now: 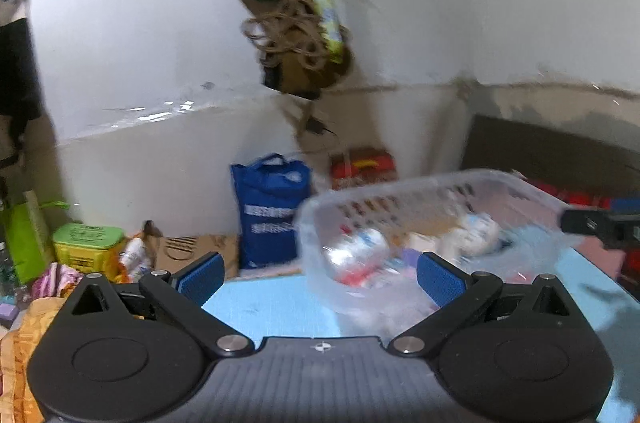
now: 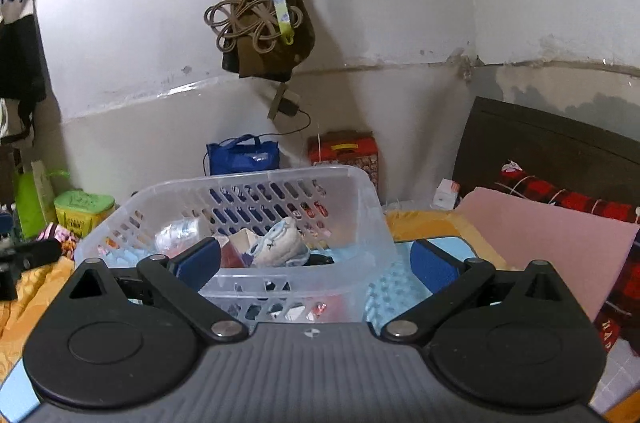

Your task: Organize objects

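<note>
A translucent slotted basket (image 2: 256, 191) stands on a light blue mat (image 2: 394, 287). Inside it lie a crumpled clear bottle (image 2: 178, 231), a white patterned cloth (image 2: 280, 243) and a dark red box (image 2: 234, 255). My right gripper (image 2: 316, 261) is open wide just in front of the basket's near wall, and its pads do not press on it. In the left wrist view the basket (image 1: 420, 199) is blurred and lies ahead to the right. My left gripper (image 1: 320, 279) is open and empty, its right pad (image 1: 440, 281) in front of the basket's near left corner.
A blue bag (image 2: 242, 157) and a red carton (image 2: 346, 151) stand against the far wall, under hanging bags and coiled cord (image 2: 256, 19). A green-lidded yellow tub (image 2: 82, 209) is at the left. A pink board (image 2: 552, 247) and dark headboard (image 2: 540, 143) are at the right.
</note>
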Motion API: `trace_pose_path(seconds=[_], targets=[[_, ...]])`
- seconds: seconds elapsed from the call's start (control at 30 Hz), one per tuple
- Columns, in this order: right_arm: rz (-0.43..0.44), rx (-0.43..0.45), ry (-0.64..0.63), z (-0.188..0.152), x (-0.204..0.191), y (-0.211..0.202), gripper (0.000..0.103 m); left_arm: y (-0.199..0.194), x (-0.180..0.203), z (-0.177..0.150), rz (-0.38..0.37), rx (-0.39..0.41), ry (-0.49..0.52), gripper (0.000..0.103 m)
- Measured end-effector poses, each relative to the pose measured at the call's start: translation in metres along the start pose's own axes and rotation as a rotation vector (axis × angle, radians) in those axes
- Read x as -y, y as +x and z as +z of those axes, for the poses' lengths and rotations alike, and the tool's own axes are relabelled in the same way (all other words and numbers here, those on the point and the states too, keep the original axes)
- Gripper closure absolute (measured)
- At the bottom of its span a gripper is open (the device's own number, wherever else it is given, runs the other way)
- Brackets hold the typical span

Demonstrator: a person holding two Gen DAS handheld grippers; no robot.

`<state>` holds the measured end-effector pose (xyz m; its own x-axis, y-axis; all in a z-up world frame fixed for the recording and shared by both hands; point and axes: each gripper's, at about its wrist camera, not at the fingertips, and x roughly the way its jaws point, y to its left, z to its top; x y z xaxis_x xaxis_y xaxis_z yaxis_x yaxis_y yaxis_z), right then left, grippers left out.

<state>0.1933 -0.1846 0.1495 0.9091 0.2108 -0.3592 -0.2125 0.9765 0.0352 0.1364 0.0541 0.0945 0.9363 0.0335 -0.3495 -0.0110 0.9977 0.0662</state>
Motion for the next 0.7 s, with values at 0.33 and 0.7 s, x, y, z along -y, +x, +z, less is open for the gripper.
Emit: trace_pose_path(seconds=[0.33, 0.7], targets=[[0.018, -0.066, -0.115, 0.011, -0.008, 0.0, 0.0, 0.008, 0.024, 0.021, -0.073, -0.095, -0.018, 0.0], [0.015, -0.122, -0.061, 0.011, -0.007, 0.016, 0.0, 0.036, 0.014, 0.029, -0.082, -0.123, -0.072, 0.0]])
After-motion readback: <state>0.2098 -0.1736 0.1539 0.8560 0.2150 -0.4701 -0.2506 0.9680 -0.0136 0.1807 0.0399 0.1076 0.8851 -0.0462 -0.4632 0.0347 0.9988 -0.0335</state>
